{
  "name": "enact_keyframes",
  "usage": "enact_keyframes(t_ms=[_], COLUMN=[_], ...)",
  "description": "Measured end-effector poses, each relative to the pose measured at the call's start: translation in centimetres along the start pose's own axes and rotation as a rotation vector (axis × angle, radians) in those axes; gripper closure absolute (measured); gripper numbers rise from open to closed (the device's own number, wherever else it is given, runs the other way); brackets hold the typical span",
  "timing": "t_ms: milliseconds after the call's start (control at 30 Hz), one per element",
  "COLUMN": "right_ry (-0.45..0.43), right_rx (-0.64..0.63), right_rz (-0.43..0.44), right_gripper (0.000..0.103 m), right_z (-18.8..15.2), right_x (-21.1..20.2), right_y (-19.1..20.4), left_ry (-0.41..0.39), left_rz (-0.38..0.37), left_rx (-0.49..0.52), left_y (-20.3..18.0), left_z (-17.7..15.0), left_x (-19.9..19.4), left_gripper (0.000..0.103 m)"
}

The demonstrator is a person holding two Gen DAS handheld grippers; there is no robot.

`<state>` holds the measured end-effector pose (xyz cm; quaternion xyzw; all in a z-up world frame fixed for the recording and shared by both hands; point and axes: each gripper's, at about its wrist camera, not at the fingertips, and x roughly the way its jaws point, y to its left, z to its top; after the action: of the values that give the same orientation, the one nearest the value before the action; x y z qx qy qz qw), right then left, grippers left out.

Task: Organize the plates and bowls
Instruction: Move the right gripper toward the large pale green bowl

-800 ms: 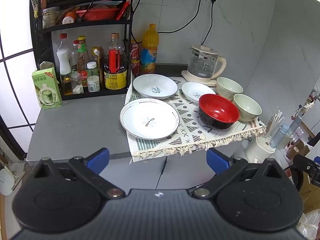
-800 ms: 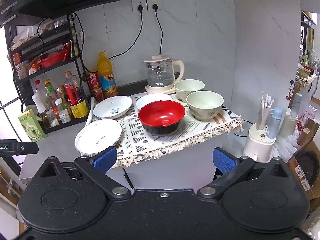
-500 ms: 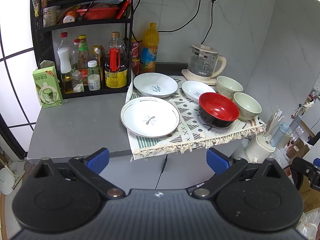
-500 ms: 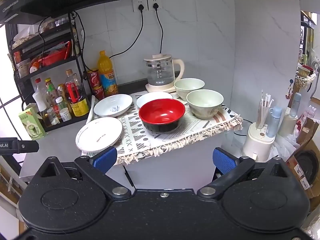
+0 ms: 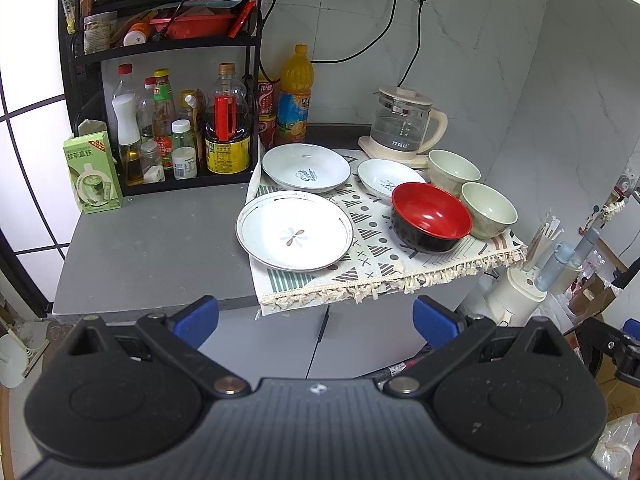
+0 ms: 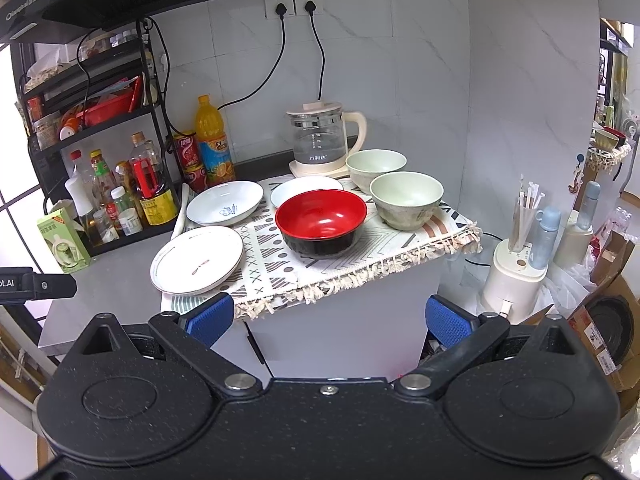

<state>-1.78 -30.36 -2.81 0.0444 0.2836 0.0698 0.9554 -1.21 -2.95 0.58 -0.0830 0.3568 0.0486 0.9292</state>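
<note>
Both views edged closer to the glossy round red bowl

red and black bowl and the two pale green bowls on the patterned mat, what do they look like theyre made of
The red and black bowl looks like lacquered plastic or melamine: glossy red inside, shiny black outside, with soft highlights. The two pale green bowls, front and back, have a matte, faintly mottled surface, suggesting stoneware or a fibre composite; the pictures leave it open.

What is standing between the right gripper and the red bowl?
Nothing visible. The right gripper is open, short of the counter, and only bare patterned cloth lies before the red bowl. The green bowls stand behind and beside it.
</note>
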Motion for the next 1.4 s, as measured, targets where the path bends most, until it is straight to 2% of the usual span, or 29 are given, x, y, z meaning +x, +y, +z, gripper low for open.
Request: enact_keyframes(t_ms=[267,467,700,967,1233,1400], right_ry=[-0.009,0.034,0.038,0.059,0.097,0.087], right_rx=[0.019,-0.012,-0.015,0.002,0.024,0.017], right_rz=[0.004,-0.027,-0.045,-0.05,-0.044,-0.058], right_gripper=[0.0,0.0,0.0,0.0,0.0,0.0], right_z=[0.0,0.0,0.2,1.0,2.0,3.0], right_x=[-0.2,0.1,1.3,4.3,8.1,10.1], right_y=[-0.3,-0.4,-0.7,-0.7,-1.0,-1.3], left_ry=[0.003,0.004,0.013,0.047,0.069,0.098], left_rz=[-0.007,-0.005,-0.018,-0.047,-0.043,-0.053], left_rx=[0.003,0.006,0.008,-0.001,-0.002,-0.011], left_y=[-0.5,-0.6,-0.7,-0.5,-1.2,-1.8], left_z=[0.2,0.4,1.6,2.8,4.9,6.4], left_x=[0.1,0.3,1.8,5.2,9.0,12.0], left_gripper=[0.001,0.001,0.001,0.001,0.001,0.002])
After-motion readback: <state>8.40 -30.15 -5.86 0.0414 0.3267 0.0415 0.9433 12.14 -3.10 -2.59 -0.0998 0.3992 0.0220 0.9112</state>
